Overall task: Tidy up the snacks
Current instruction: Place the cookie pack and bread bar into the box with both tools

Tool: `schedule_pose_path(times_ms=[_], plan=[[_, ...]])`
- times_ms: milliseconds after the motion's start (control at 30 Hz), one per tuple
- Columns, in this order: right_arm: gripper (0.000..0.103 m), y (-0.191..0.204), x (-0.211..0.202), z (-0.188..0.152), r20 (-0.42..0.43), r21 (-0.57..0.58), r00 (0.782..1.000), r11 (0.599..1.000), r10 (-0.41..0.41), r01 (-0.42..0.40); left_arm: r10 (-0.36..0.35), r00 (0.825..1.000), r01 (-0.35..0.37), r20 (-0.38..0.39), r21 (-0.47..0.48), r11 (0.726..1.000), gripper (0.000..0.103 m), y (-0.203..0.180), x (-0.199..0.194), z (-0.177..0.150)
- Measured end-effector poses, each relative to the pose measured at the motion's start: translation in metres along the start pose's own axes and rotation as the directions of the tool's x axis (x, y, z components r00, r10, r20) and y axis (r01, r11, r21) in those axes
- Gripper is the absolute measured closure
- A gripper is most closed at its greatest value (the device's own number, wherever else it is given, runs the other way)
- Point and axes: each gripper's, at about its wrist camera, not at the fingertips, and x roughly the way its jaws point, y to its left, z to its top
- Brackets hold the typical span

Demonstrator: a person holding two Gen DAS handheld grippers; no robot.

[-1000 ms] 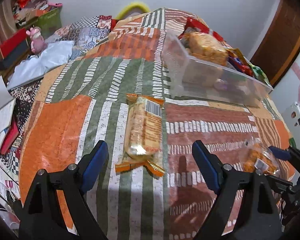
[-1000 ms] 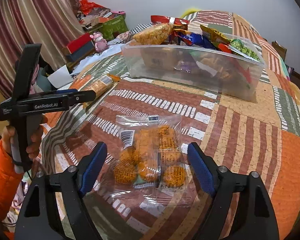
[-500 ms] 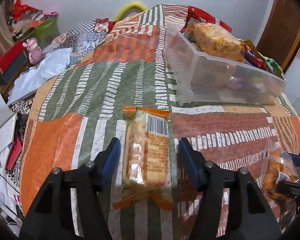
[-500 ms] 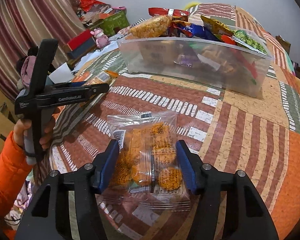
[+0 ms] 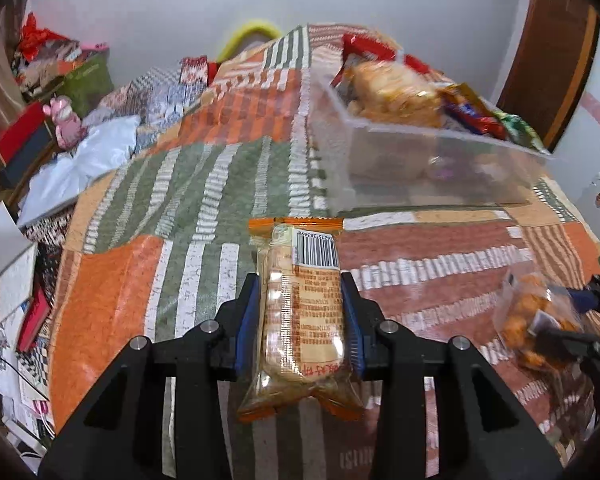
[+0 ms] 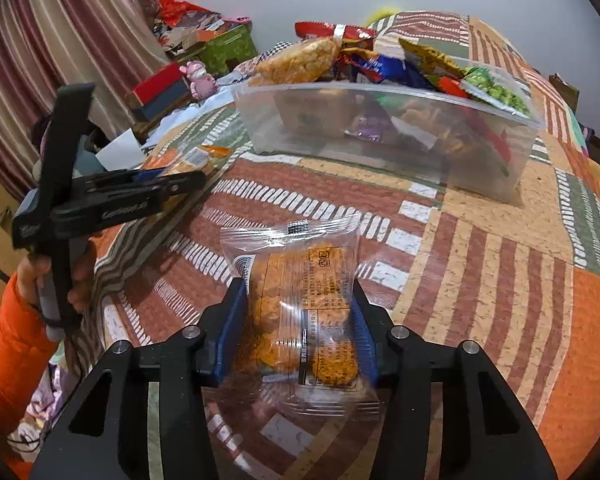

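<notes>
Both wrist cameras look low along their tongs, sharing the bin (image 5: pixel 440 168) ahead.

Even indoor light, no hard shadows. Fisheye bends both views, corners black. From my left tongs' view, the clear bin (image 5: pixel 440 168) is motion-blurred; glare streaks the clear snack wrapper (image 6: pixel 300 304) in the right view.

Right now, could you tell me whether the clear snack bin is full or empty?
Nearly full: the clear bin holds packets heaped above its rim, including green peas and a puffed-snack bag.

orange-sealed cracker pack (image 5: pixel 302 312), clear biscuit bag (image 6: pixel 302 320), both gripped
</notes>
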Motion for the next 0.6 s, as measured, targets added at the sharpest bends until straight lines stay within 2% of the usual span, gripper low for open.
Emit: schedule_pose_path(times_ms=[300,600], plan=[[0.059,-0.005,-0.027,0.015,0.103,-0.004,0.994,0.999,-0.032,0.033,-0.028,0.996,0.026,0.083,0.026,0.999,0.065,-0.020,-0.031,0.016],[0.059,-0.025,-0.051,0.046,0.208,0.025,0.976,0.998,-0.066,0.062,-0.100,0.986,0.098,0.131,0.026,0.995,0.065,-0.036,-0.046,0.048]])
